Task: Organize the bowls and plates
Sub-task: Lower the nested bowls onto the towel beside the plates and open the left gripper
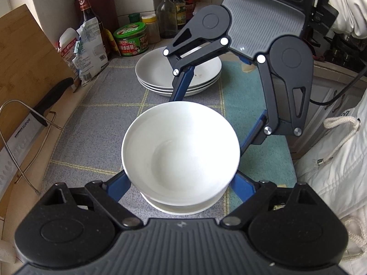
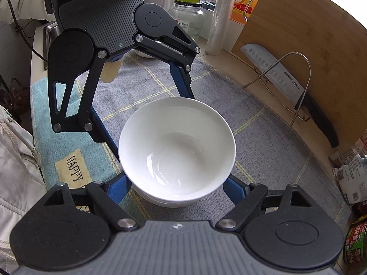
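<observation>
A grey checked cloth (image 1: 96,119) covered the counter beneath the top bowl (image 1: 181,142), and a wooden cutting board (image 1: 27,52) leaned against the wall well to the left of that bowl in the left wrist view. The left gripper (image 1: 182,181) and the right gripper (image 2: 177,183) faced each other across the bowl, each with its blue fingers (image 1: 121,183) spread wide and passing under the rim on either side. The tips were hidden below the rim, so I could not tell whether either pair pressed on the bowl. A stack of white plates (image 1: 158,73) sat on the cloth beyond the bowl, apart from it. The white bowl itself sat nested in a lower bowl (image 1: 181,208). A black-handled knife (image 1: 45,105) rested in a wire rack left of the bowl, and a green-lidded jar (image 1: 130,39) stood behind the plates
</observation>
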`<control>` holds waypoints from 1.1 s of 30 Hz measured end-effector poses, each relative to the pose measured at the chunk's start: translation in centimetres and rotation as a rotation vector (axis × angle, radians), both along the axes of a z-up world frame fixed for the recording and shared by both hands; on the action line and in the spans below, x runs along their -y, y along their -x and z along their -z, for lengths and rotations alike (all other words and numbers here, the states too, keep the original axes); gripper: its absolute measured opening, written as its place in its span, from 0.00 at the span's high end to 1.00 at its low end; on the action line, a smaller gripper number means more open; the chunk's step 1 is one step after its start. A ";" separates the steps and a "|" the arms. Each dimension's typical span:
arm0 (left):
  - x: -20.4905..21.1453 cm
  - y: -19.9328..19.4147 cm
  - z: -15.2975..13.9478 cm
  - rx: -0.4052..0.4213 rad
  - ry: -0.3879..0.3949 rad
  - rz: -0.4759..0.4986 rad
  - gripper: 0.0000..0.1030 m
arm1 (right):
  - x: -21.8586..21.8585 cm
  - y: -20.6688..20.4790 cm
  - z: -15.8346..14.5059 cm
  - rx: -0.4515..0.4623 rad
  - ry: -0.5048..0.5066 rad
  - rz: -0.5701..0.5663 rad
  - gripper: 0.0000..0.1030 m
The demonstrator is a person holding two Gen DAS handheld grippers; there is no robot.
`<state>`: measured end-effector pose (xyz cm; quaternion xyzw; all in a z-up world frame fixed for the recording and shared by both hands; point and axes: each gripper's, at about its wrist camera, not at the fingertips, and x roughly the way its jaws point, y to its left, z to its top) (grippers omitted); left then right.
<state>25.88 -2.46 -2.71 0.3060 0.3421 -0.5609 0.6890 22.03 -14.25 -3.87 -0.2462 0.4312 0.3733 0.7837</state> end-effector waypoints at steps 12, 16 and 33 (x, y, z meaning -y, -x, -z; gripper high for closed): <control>0.0 -1.1 1.5 -0.065 -0.018 -0.012 0.10 | -0.5 -0.7 1.1 -0.041 0.013 -0.006 0.13; 0.1 -1.2 1.8 -0.074 -0.024 -0.008 0.10 | -0.6 -0.7 1.4 -0.051 0.016 -0.004 0.13; 0.4 -1.2 2.3 -0.074 -0.036 -0.011 0.10 | -0.7 -0.7 2.0 -0.065 0.010 0.005 0.09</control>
